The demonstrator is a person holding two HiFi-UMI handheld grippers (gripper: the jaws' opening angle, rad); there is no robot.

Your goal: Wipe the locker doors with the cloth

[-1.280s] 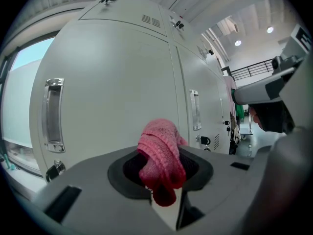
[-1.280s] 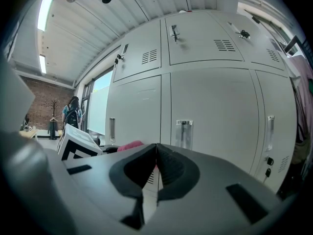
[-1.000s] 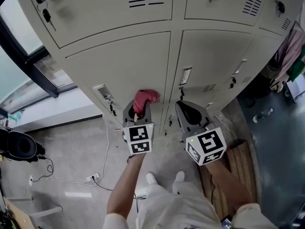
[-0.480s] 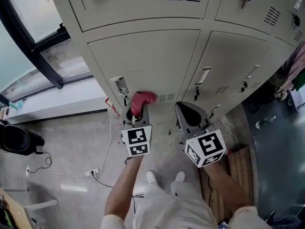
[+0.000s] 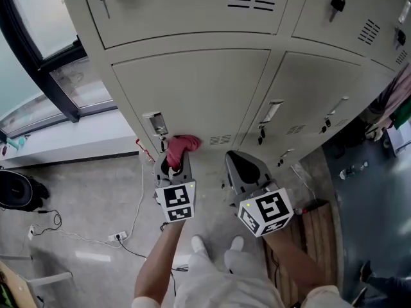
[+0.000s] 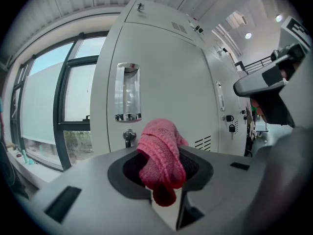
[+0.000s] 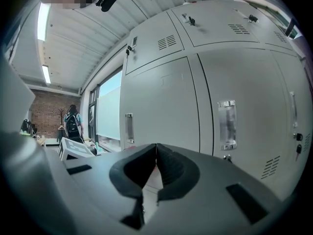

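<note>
A pink knitted cloth (image 5: pixel 177 149) (image 6: pixel 161 161) is bunched between the jaws of my left gripper (image 5: pixel 172 165) (image 6: pixel 163 175), which is shut on it. The cloth sits just short of the lower left locker door (image 5: pixel 192 88) (image 6: pixel 161 82), near its metal handle (image 5: pixel 154 122) (image 6: pixel 127 92) and keyhole (image 6: pixel 129 135). My right gripper (image 5: pixel 244 167) (image 7: pixel 155 166) is shut with nothing in it and points at the neighbouring door (image 5: pixel 314 95) (image 7: pixel 244 97), a little back from it.
Beige lockers stand in two rows, with keys hanging from several locks (image 5: pixel 337 4). A large window (image 5: pixel 38 37) is at the left. Cables and a power strip (image 5: pixel 119 238) lie on the concrete floor. A wooden pallet (image 5: pixel 314 236) lies at the right. A person (image 7: pixel 73 124) stands far off.
The head view has shifted, so the lockers sit lower and further right in the frame. Both grippers have drifted slightly left and down. The left one still holds the cloth near the door handle.
</note>
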